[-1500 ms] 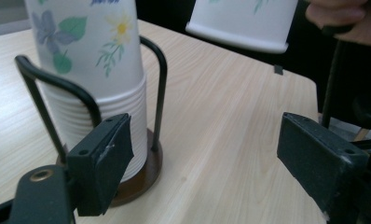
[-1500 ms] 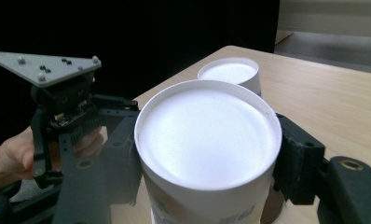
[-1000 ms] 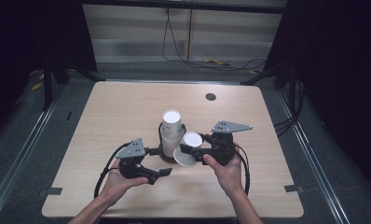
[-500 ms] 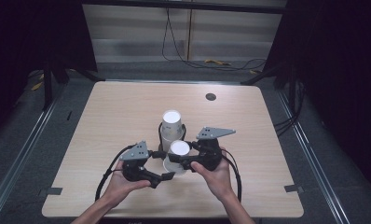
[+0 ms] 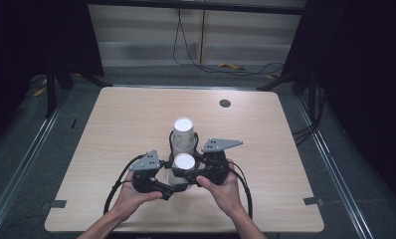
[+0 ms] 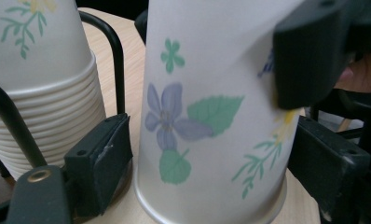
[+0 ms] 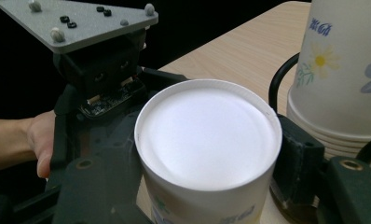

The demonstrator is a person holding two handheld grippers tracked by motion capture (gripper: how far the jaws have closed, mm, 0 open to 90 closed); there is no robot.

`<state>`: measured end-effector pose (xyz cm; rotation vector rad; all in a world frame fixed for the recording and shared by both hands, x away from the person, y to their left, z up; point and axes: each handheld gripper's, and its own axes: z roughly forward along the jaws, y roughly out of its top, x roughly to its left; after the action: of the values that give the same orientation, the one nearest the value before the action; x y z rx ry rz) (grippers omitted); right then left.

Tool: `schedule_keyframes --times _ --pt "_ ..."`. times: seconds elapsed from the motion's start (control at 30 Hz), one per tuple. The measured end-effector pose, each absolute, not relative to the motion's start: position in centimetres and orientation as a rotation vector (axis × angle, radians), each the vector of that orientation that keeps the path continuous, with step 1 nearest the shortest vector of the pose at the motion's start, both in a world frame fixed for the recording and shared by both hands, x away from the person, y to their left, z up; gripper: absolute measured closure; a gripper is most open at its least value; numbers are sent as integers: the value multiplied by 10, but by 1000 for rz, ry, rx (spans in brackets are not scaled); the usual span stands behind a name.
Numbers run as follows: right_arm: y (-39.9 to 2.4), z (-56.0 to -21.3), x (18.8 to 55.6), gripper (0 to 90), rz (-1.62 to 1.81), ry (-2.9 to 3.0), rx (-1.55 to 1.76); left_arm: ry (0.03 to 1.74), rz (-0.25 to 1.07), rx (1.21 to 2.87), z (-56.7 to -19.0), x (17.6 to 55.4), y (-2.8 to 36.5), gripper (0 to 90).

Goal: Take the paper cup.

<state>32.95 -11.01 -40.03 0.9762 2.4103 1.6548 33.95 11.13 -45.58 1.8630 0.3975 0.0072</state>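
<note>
While my right gripper [image 5: 188, 172] clamps the upturned white floral paper cup [image 5: 182, 168] just before the cup stack [image 5: 183, 135], my left gripper [image 6: 207, 154] straddles it, jaws unclosed.

single cup [image 5: 184, 164]: white paper cup with a purple flower, green leaves and little sprigs printed on it, sitting upside down with its rim on the table and its flat white base facing up

where it's sitting: near edge of the table, just in front of the cup stack [image 5: 183, 134], close beside it

cup stack: same flowery cups nested upside down, rims showing as tight ridges low down, standing upright in a black wire holder [image 6: 113, 51]
</note>
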Motion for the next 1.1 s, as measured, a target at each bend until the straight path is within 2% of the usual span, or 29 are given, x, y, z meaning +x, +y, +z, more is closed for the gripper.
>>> schedule_keyframes --times 0.27,0.4,0.83,0.93,1.1 --pt "-109 -401 328 352 1684 2404 972 408 -22 1858 -458 340 111 189" --pt "-110 -401 329 352 1690 2405 977 392 -20 1843 -456 339 112 239" --pt "-109 -403 329 337 1686 2399 970 385 -14 1854 -456 341 114 266" --pt "-108 -403 329 307 1678 2399 969 390 -14 1867 -457 341 114 272" --pt "-107 -403 330 183 1667 2382 1000 395 -28 1884 -459 342 114 273"
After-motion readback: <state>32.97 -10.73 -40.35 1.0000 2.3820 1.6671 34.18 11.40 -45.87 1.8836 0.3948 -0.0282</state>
